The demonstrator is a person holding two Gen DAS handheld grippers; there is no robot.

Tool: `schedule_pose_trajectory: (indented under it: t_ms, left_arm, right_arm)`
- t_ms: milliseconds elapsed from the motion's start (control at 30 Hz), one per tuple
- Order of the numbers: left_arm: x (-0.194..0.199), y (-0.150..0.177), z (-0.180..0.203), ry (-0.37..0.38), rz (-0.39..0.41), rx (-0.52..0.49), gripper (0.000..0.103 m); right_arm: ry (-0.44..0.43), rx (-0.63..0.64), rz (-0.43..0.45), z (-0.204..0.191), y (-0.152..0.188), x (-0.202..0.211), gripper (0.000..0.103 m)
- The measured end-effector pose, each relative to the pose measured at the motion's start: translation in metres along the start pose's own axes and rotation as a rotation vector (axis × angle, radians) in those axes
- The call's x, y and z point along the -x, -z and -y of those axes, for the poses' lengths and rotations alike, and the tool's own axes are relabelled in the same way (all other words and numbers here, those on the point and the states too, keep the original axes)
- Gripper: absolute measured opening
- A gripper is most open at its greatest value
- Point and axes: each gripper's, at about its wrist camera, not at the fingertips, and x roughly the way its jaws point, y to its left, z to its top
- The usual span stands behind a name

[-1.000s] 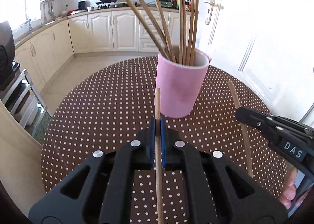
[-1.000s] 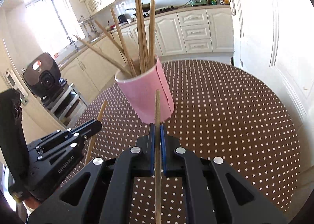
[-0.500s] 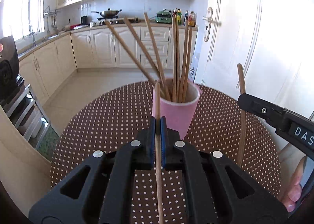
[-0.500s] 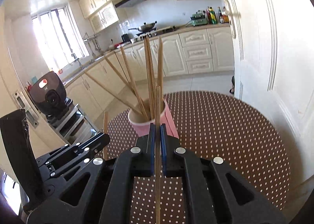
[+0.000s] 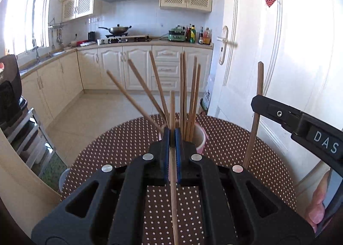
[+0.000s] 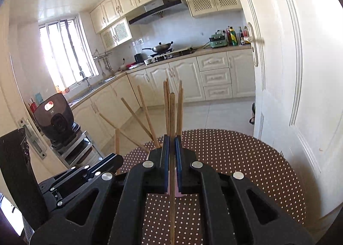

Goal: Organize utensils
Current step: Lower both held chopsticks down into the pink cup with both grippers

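A pink cup point(image 5: 200, 138) stands on the round dotted table point(image 5: 128, 148) and holds several wooden chopsticks point(image 5: 184, 94) that fan out of it. My left gripper point(image 5: 172, 135) is shut on one wooden chopstick point(image 5: 172, 107), held upright just in front of the cup. My right gripper point(image 6: 172, 142) is shut on another chopstick point(image 6: 172, 112), also upright, with the cup mostly hidden behind its jaws. The right gripper point(image 5: 253, 100) with its chopstick point(image 5: 256, 116) shows at the right of the left wrist view.
The table has a brown cloth with white dots point(image 6: 246, 159). A white door point(image 6: 289, 73) stands close on the right. A black appliance point(image 6: 55, 116) sits on a metal rack at the left. Kitchen cabinets point(image 5: 120, 67) line the far wall.
Both grippers have risen and tilted up with their chopsticks. The cup now sits lower in both views and is partly hidden behind the jaws.
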Motion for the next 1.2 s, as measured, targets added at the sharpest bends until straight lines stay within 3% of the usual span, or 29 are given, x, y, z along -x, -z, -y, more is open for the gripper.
schedule_pose_trajectory:
  t_ms: [667,1200]
  left_arm:
    - [0.009,-0.06,0.004,-0.038,0.142,0.0,0.005]
    - [-0.013,-0.106,0.005,-0.036,0.245,0.012,0.005]
  right_arm:
    - [-0.011,0.007,0.144,0.001,-0.052,0.005,0.004]
    - [-0.004,0.004,0.263,0.004,-0.083,-0.013,0.004]
